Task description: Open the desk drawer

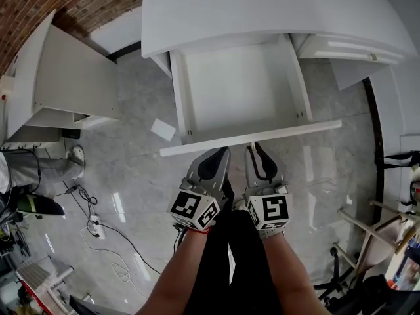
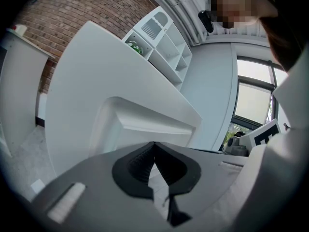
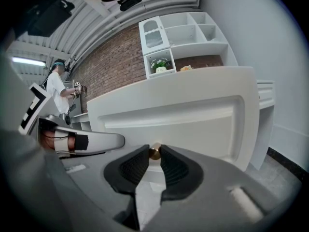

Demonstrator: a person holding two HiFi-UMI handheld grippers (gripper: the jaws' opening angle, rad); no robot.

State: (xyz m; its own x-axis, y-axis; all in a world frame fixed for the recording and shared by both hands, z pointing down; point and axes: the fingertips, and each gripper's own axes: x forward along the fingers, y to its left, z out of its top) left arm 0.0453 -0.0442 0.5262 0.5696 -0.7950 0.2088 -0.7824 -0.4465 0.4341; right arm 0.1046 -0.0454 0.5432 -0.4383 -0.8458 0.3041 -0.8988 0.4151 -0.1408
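Note:
The white desk has its drawer pulled out over the marble floor; the inside looks empty. My right gripper is at the middle of the drawer front, shut on the small brass knob. My left gripper hangs just left of it, below the front panel. Its jaws meet at the tips with nothing between them.
A second white cabinet stands at the left with cables and a power strip on the floor. A paper sheet lies beside the drawer. Wooden frames and a chair base crowd the right. Another person stands far back.

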